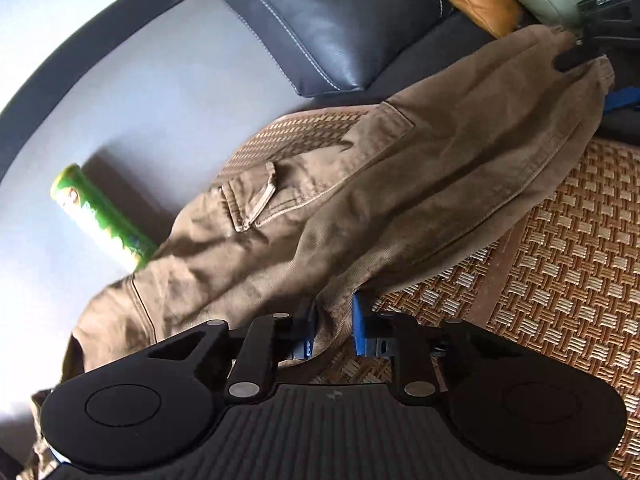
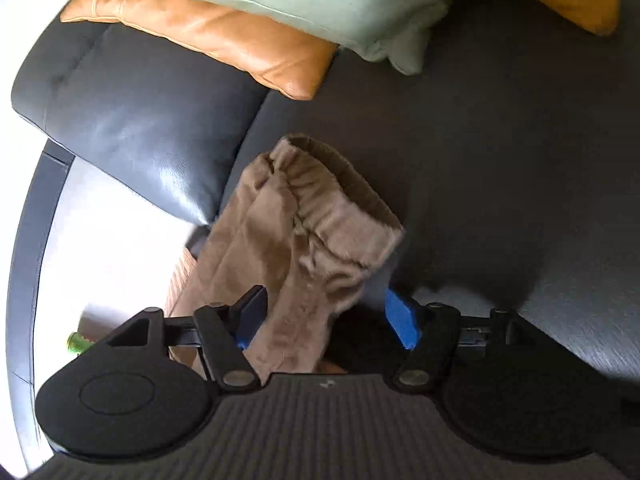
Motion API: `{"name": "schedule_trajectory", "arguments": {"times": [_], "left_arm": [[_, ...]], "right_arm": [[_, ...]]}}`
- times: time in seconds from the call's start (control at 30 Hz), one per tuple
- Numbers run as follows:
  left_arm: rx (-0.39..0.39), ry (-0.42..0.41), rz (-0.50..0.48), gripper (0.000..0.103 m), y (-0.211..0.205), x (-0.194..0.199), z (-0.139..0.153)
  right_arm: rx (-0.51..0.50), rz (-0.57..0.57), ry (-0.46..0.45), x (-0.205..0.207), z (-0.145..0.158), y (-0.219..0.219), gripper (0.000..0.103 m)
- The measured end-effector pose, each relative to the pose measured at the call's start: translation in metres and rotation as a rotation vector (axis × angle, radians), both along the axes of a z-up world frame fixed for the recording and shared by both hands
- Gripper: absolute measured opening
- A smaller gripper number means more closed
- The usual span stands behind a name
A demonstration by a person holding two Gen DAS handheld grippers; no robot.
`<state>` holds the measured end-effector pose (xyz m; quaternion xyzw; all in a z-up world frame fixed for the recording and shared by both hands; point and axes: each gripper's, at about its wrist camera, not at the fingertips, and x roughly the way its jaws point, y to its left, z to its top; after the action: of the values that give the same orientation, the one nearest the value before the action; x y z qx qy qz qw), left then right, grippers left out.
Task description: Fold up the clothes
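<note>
left gripper [image 1: 333,326] clamps trousers [image 1: 360,184] | right gripper [image 2: 324,320] jaws apart

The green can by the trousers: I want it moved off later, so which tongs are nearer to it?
Left. The left tongs, clamped on the brown trousers, sit just beside the green can. The right tongs are at the trousers' cuff, further away.
</note>
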<state>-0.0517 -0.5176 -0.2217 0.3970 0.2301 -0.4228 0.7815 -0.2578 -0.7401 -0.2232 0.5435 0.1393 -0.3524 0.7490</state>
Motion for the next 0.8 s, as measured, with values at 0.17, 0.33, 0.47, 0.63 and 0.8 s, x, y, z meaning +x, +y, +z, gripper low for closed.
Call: {"name": "schedule_trajectory", "arguments": {"times": [0.17,0.33,0.47,0.63,0.8], "left_arm": [[0.003,0.003,-0.001,0.011,0.001,-0.001,-0.001],[-0.051,0.109,0.050,0.007,0.011,0.012,0.015],[-0.148,0.250,0.126,0.003,0.031,0.028,0.037],[-0.319,0.374,0.217,0.001,0.071,0.044,0.076],[-0.538,0.532,0.335,0.000,0.145,0.075,0.101]], "right_arm": [[-0.039,0.057,0.056,0.027,-0.005,-0.006,0.010],[-0.116,0.091,0.023,0.028,0.031,0.005,0.006],[-0.229,0.184,-0.058,0.036,0.107,0.024,0.006],[-0.377,0.399,-0.214,0.088,0.236,0.079,0.006],[-0.553,0.661,-0.256,0.171,0.329,0.170,0.006]]}}
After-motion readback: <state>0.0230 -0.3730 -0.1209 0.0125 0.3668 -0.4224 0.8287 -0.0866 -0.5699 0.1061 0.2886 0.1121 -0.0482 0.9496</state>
